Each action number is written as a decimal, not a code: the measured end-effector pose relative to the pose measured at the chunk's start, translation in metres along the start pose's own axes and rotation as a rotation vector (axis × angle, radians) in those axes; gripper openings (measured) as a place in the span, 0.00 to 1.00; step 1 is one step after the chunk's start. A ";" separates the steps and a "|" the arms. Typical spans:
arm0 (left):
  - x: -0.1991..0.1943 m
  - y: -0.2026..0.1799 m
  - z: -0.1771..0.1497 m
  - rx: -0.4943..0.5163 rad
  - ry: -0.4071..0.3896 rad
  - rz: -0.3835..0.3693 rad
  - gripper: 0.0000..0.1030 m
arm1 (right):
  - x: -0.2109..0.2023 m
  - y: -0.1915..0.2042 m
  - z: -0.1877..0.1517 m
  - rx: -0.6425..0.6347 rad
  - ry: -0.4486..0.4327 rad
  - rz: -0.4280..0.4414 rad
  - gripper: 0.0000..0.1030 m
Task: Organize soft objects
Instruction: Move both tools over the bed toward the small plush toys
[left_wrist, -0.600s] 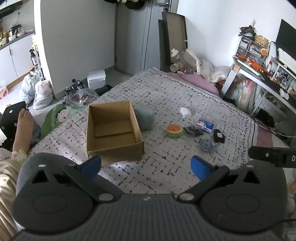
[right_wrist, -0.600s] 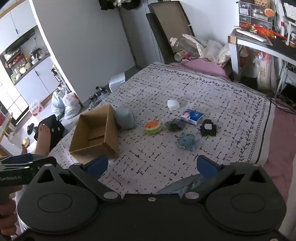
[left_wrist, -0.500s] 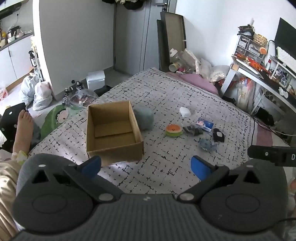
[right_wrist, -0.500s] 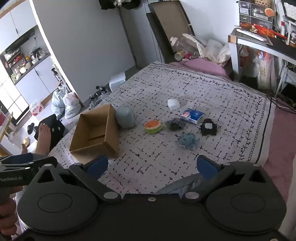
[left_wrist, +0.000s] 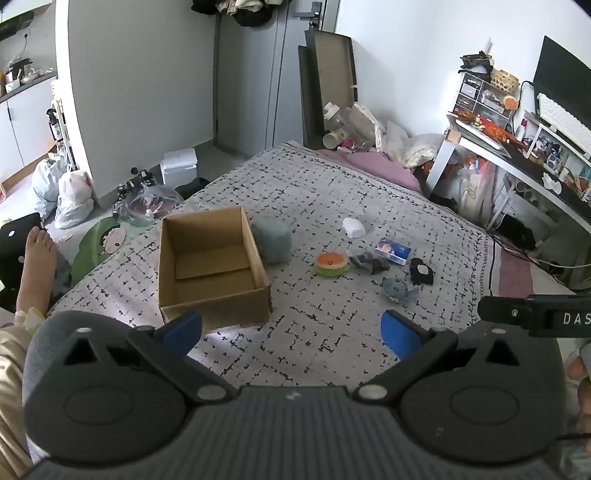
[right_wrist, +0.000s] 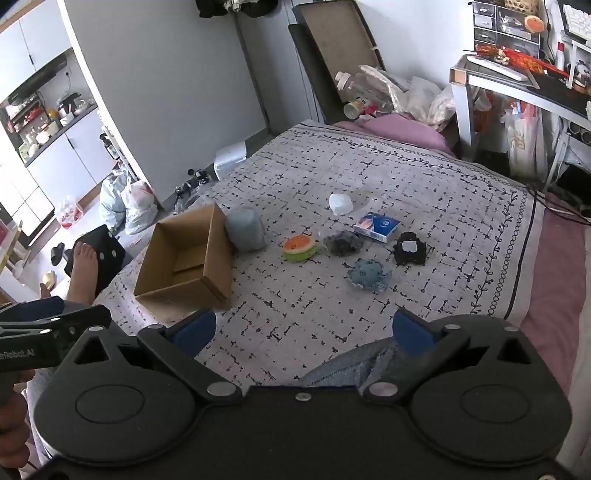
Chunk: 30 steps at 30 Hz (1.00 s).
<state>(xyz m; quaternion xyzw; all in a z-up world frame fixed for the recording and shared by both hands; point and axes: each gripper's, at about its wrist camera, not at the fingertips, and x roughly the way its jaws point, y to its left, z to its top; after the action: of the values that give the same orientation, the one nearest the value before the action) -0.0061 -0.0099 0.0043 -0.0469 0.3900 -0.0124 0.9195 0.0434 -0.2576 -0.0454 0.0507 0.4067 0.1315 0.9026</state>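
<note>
An open, empty cardboard box (left_wrist: 212, 266) (right_wrist: 184, 260) sits on the patterned bedspread (left_wrist: 332, 192) (right_wrist: 424, 177). A grey-green cushion (left_wrist: 271, 240) (right_wrist: 245, 229) leans against its right side. To the right lie an orange-and-green round plush (left_wrist: 331, 264) (right_wrist: 299, 246), a dark grey soft lump (left_wrist: 369, 263) (right_wrist: 342, 243), a blue plush (left_wrist: 397, 288) (right_wrist: 368, 275), a black plush (left_wrist: 421, 271) (right_wrist: 408, 251) and a white soft lump (left_wrist: 353, 227) (right_wrist: 340, 204). My left gripper (left_wrist: 291, 328) and right gripper (right_wrist: 304, 330) are open, empty, held above the bed's near edge.
A blue-and-white small packet (left_wrist: 393, 252) (right_wrist: 376, 226) lies among the plush. A desk (left_wrist: 517, 155) stands right of the bed. Bags and clutter (left_wrist: 70, 195) lie on the floor at left, with a person's bare foot (left_wrist: 37, 258). A pink pillow (left_wrist: 380, 168) lies at the far end.
Both grippers have drifted very slightly; the objects on the bed have not moved.
</note>
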 end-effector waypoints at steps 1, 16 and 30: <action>0.000 -0.001 0.000 0.002 -0.001 -0.001 0.99 | 0.000 0.000 0.000 0.000 0.000 0.000 1.00; -0.003 -0.008 0.000 0.016 -0.006 -0.028 0.99 | -0.002 -0.007 0.001 0.007 -0.008 -0.015 1.00; -0.006 -0.008 -0.001 0.012 -0.020 -0.019 0.99 | -0.006 -0.005 0.001 -0.011 -0.018 -0.019 1.00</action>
<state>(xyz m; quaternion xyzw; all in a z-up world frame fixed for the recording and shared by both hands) -0.0108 -0.0171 0.0091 -0.0449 0.3801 -0.0230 0.9236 0.0418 -0.2640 -0.0414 0.0432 0.3982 0.1244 0.9078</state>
